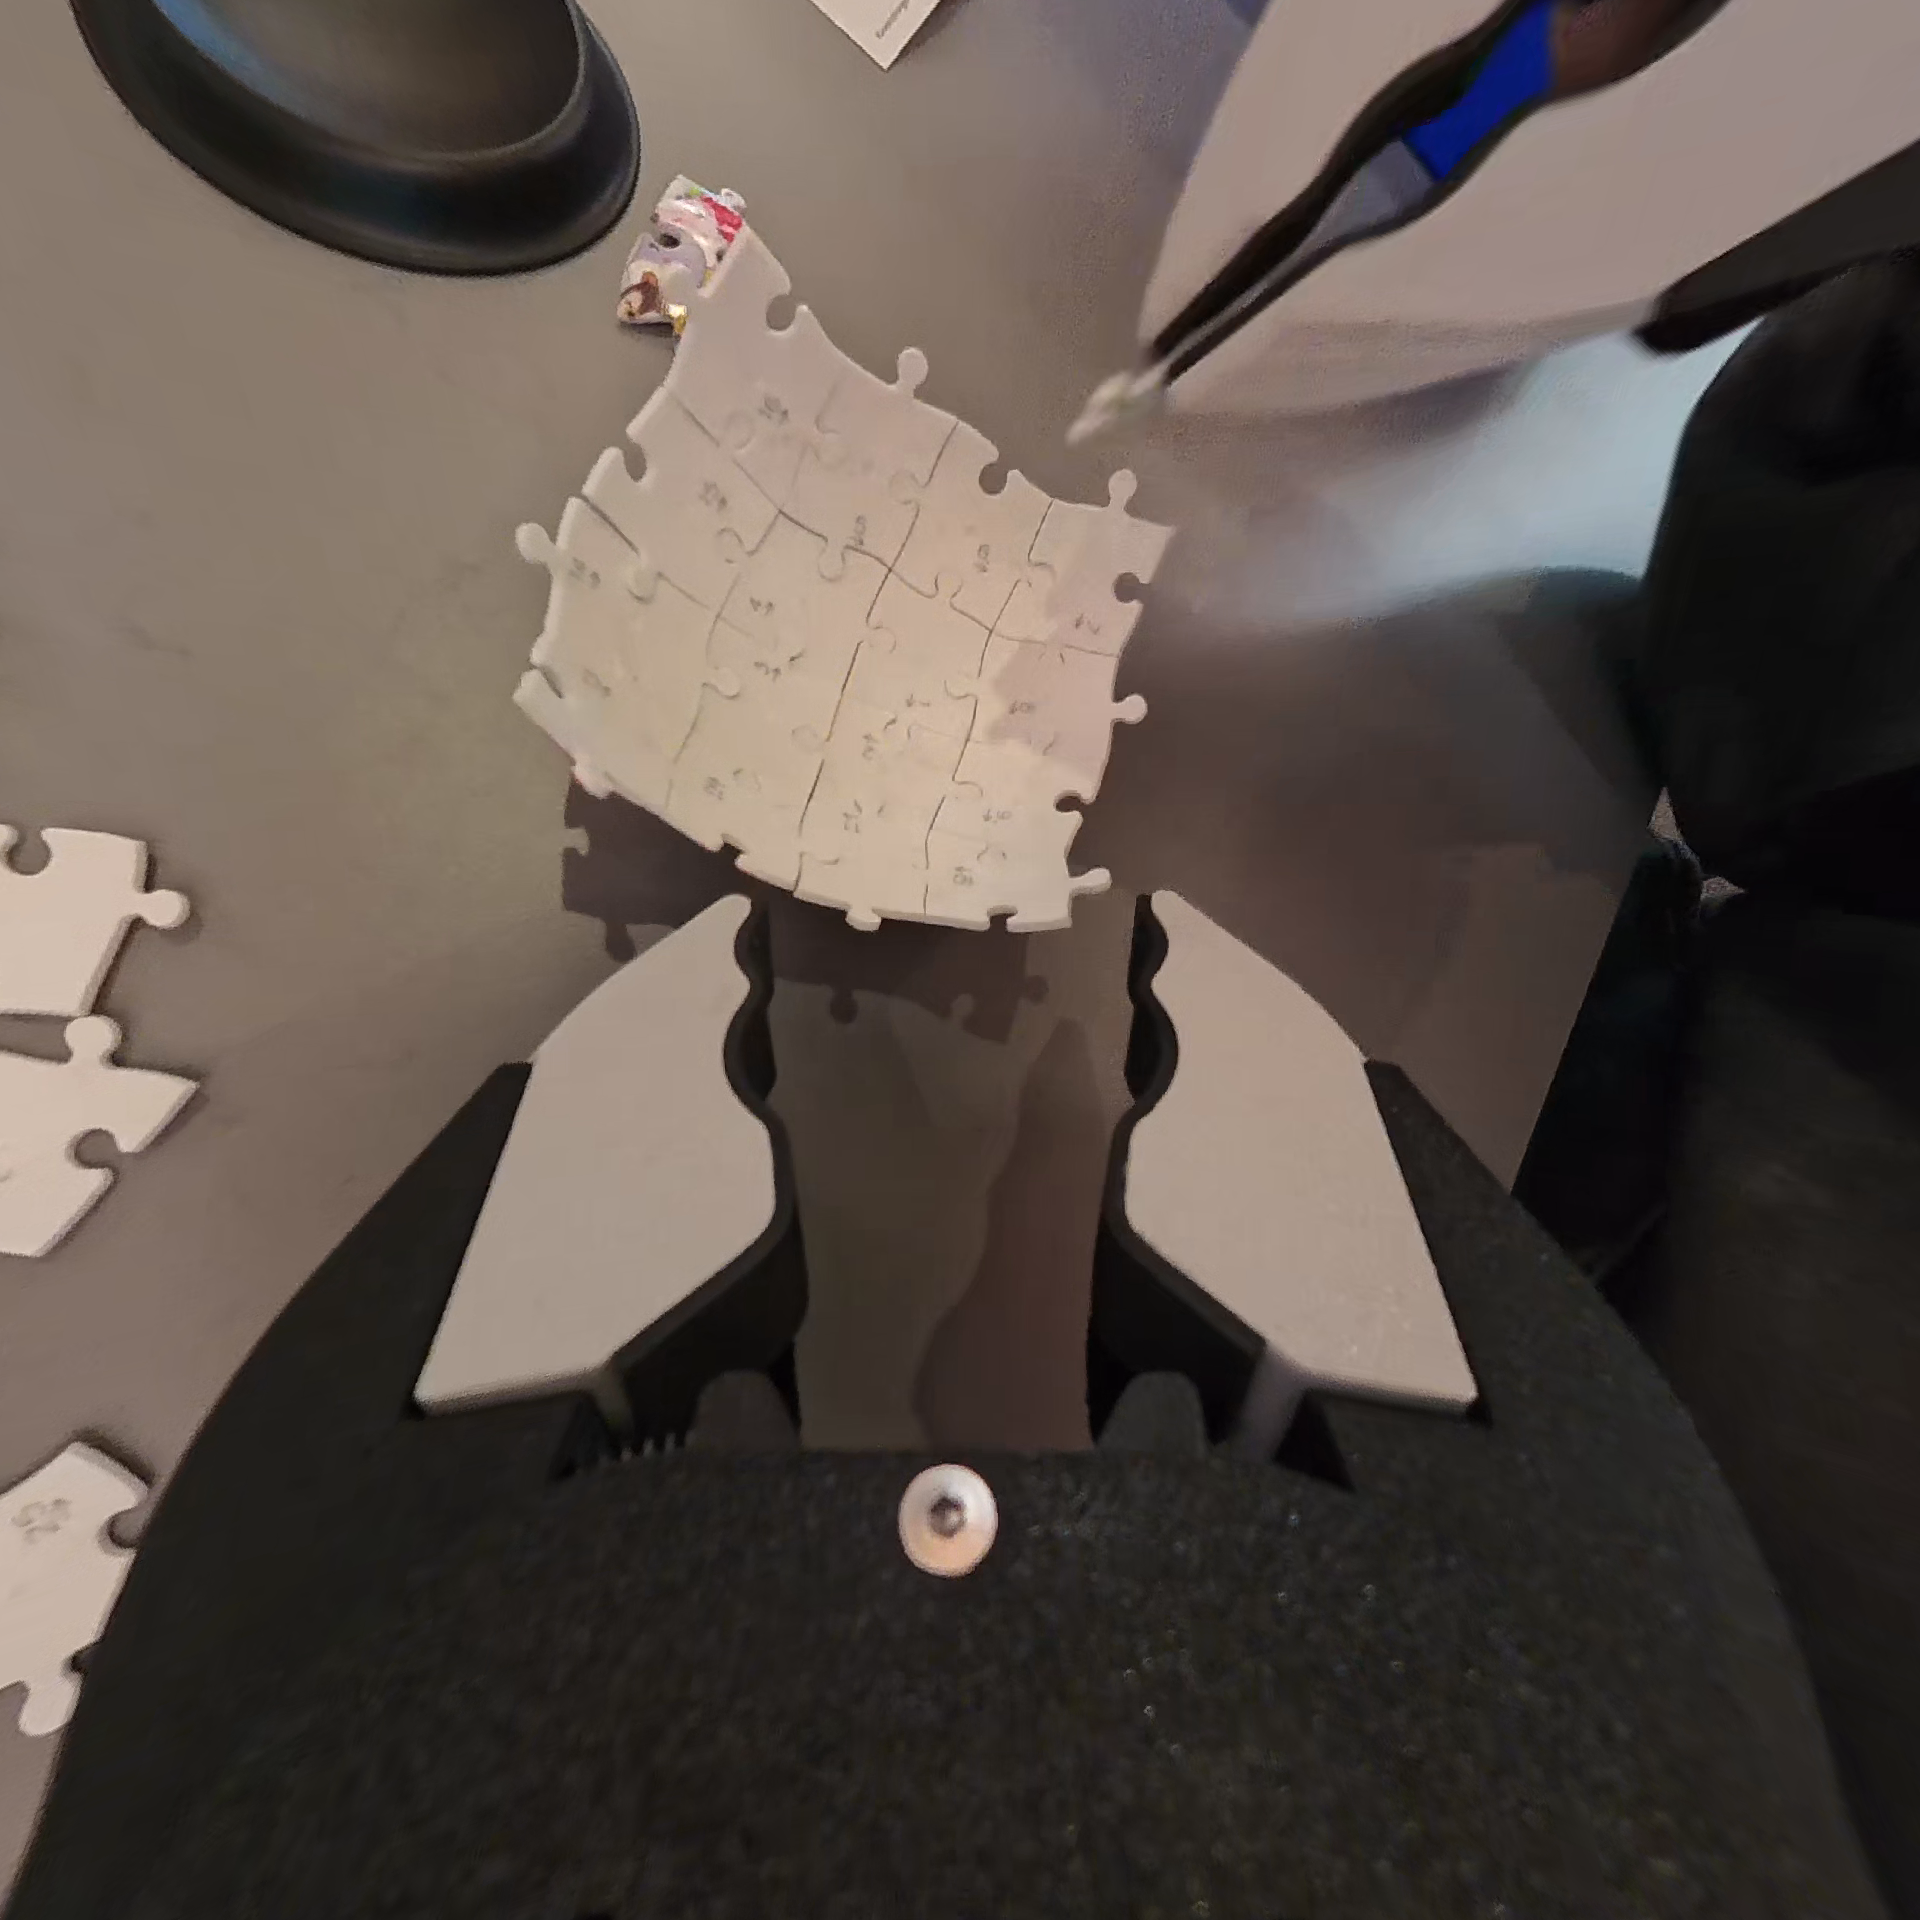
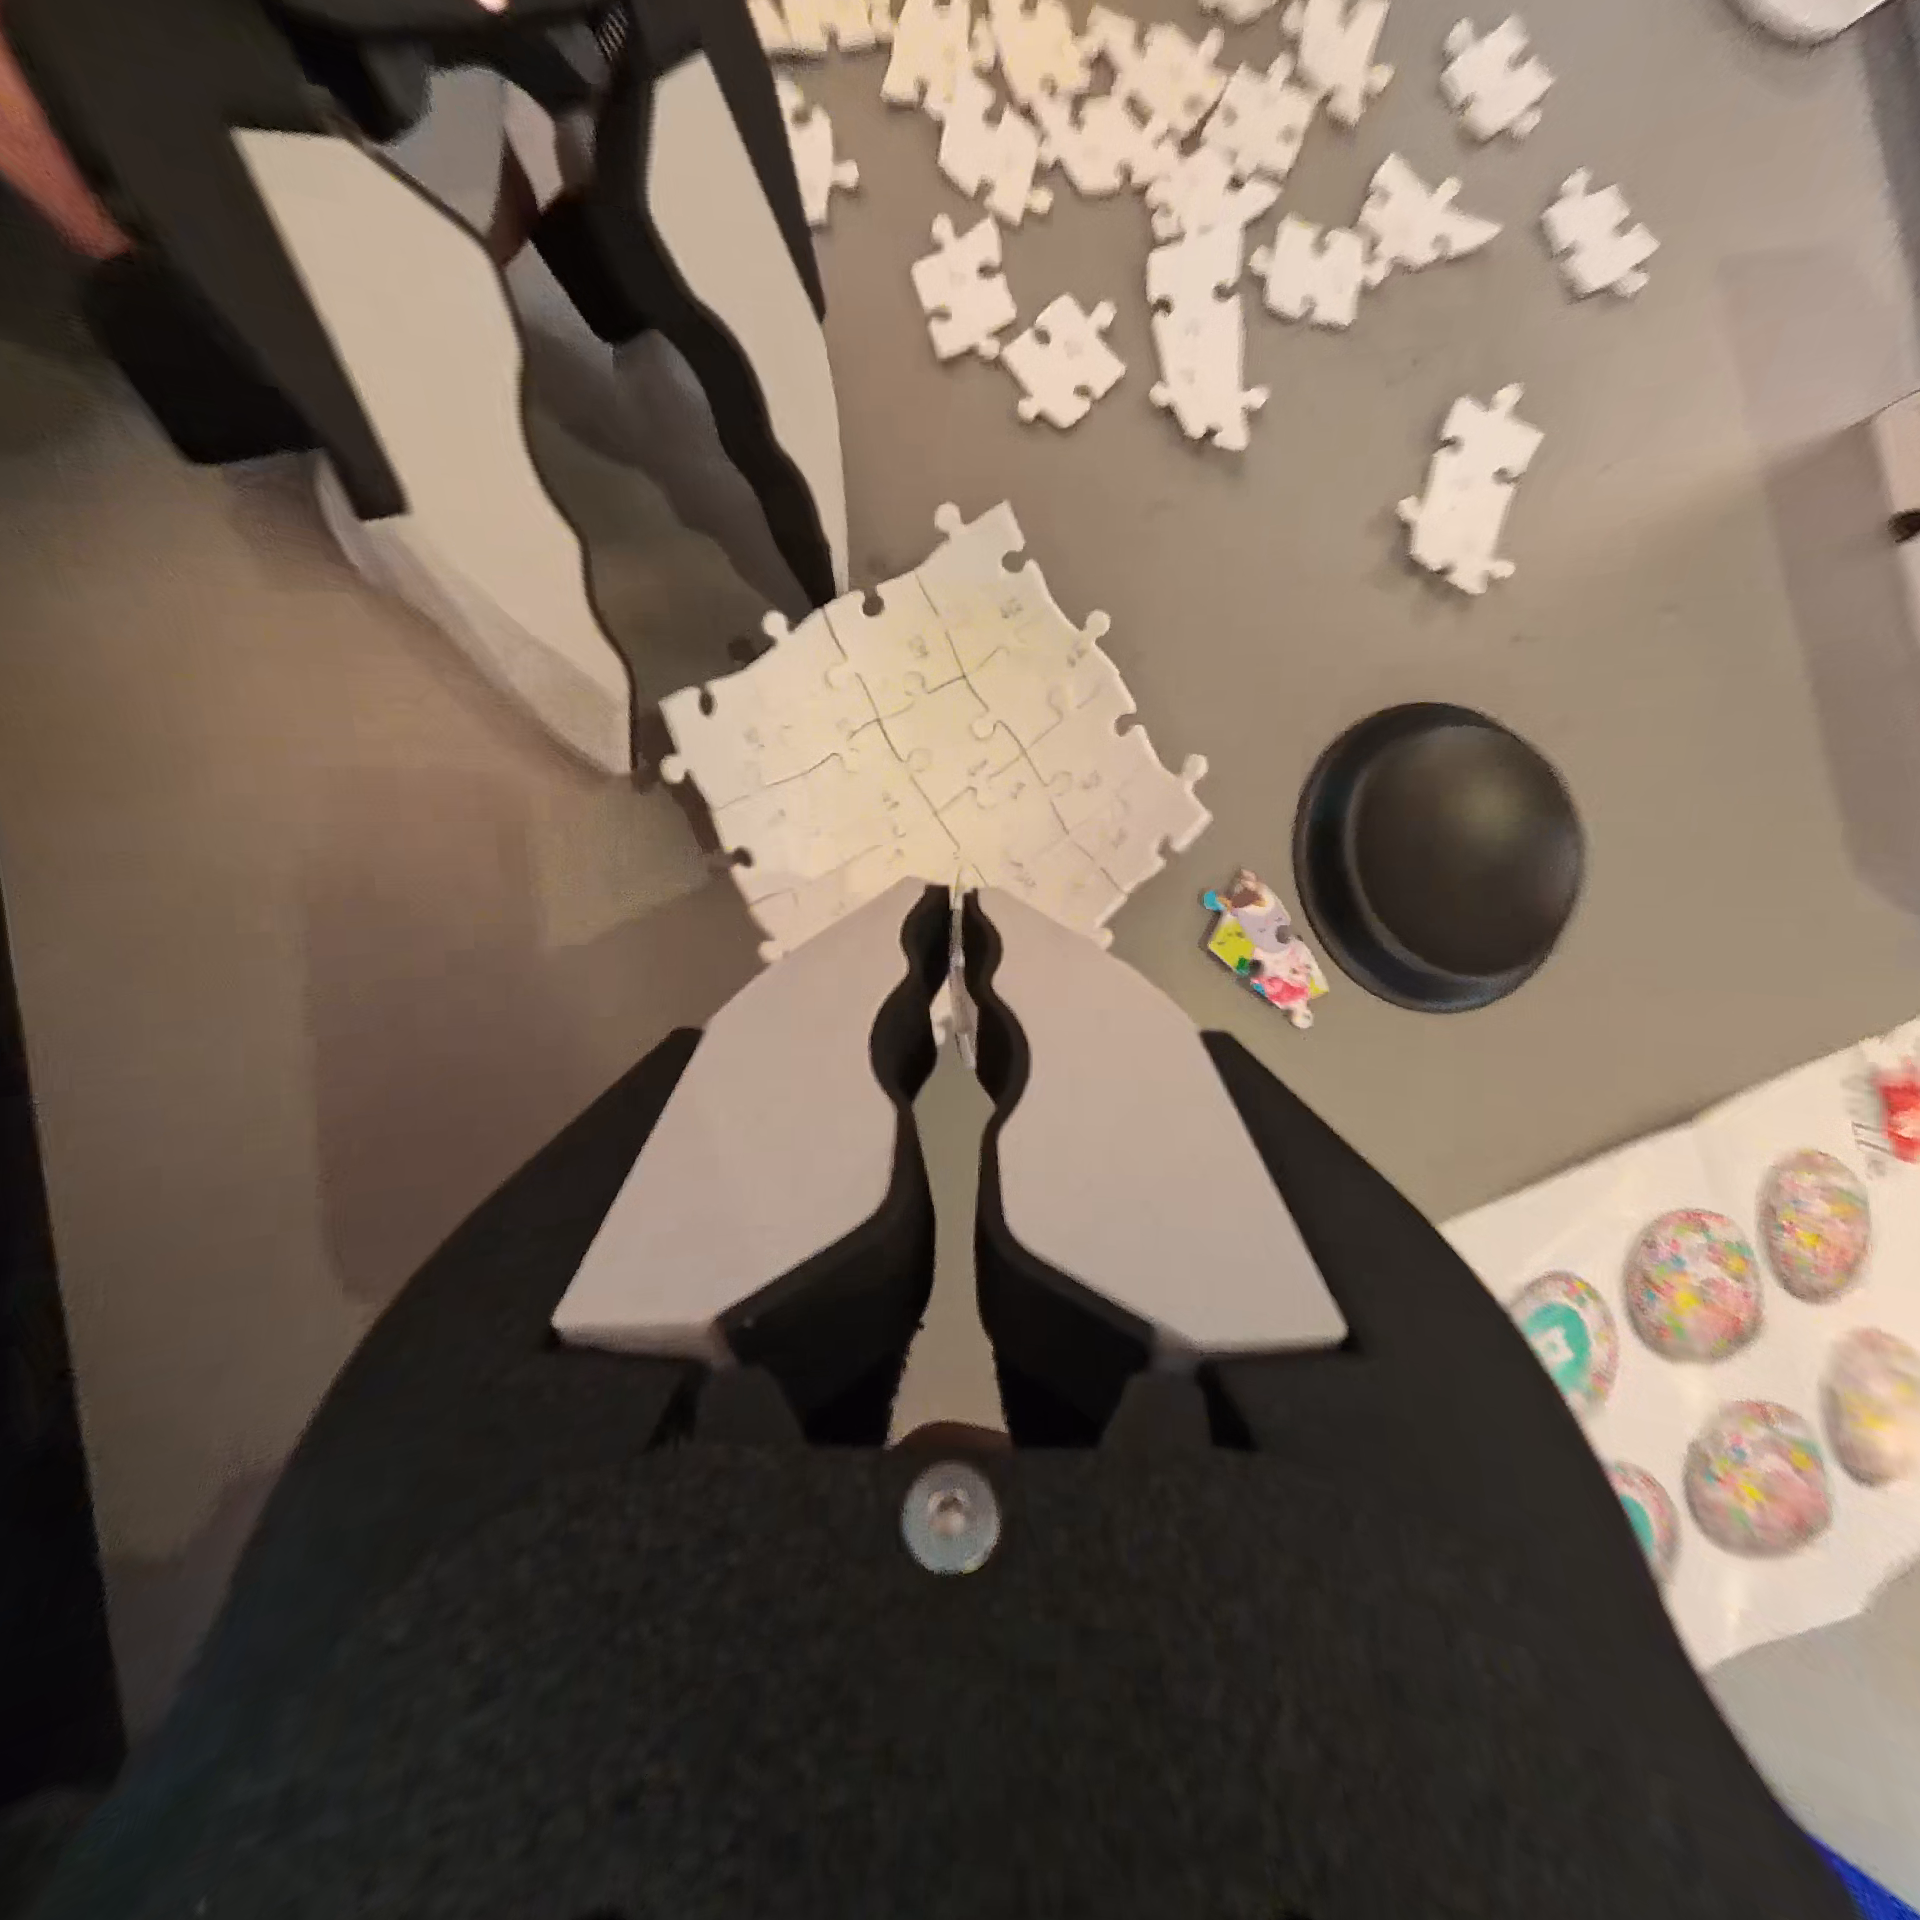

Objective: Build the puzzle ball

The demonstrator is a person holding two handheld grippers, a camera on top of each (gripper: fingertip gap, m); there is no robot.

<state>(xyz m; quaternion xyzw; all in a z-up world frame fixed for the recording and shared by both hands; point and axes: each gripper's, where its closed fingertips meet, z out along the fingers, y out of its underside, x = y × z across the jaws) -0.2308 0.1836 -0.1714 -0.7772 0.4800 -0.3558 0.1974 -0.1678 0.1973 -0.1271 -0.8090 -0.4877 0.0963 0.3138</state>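
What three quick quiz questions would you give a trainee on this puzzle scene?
1. True or false: the left hand-held gripper is shut on the panel.
2. What does the right hand-held gripper hold? A: a piece. B: the black dome. C: nothing.
3. Which side of the panel faces up, white or printed?
Key: 1 false, it is open; 2 A; 3 white.

Around your assembled panel (image 2: 935, 748), bare table (image 2: 312, 935) lay open at seven o'clock. The black dome (image 2: 1439, 857) and a coloured piece (image 2: 1268, 951) crowded four o'clock; loose pieces (image 2: 1143, 156) blocked one o'clock; your left gripper (image 2: 717, 665) closed off ten.
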